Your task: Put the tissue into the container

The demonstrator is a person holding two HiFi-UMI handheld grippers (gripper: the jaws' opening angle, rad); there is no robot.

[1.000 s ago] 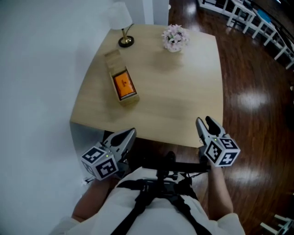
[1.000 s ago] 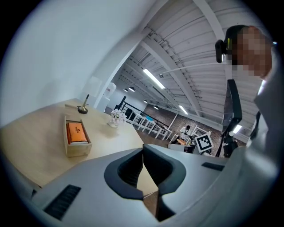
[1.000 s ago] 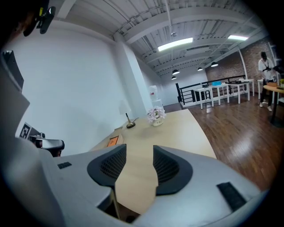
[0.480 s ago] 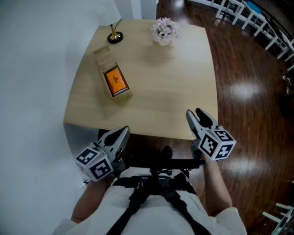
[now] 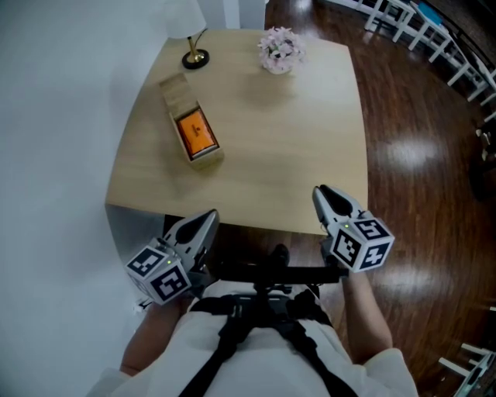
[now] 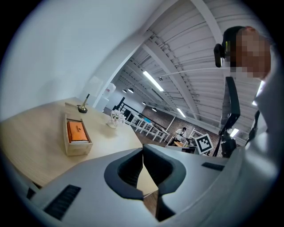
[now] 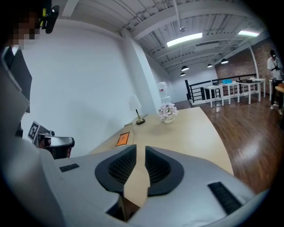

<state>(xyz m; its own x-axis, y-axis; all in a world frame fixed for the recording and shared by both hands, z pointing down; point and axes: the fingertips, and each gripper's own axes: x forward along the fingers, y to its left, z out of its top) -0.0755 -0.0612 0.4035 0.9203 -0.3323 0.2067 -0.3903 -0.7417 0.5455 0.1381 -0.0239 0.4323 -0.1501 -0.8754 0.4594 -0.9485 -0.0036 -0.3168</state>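
Note:
An orange tissue pack (image 5: 194,132) lies inside an open wooden box (image 5: 177,87) on the left part of the pale wooden table (image 5: 294,155). Both show in the left gripper view too, the pack (image 6: 76,131) in the box (image 6: 78,146). My left gripper (image 5: 211,217) hovers at the table's near edge, jaws shut on nothing (image 6: 143,150). My right gripper (image 5: 322,194) is over the near right edge. Its jaws have just been closing and stand a narrow slit apart, with nothing between them (image 7: 136,148). Both grippers are far from the box.
A lamp base (image 5: 194,58) stands at the far left corner and a small pot of flowers (image 5: 279,50) at the far middle. A white wall runs along the left. Dark wooden floor lies to the right, with white furniture (image 5: 403,23) at the back.
The right gripper's jaws have drawn closer together, and it has shifted a little to the left along the table's near edge. The left gripper has stayed put.

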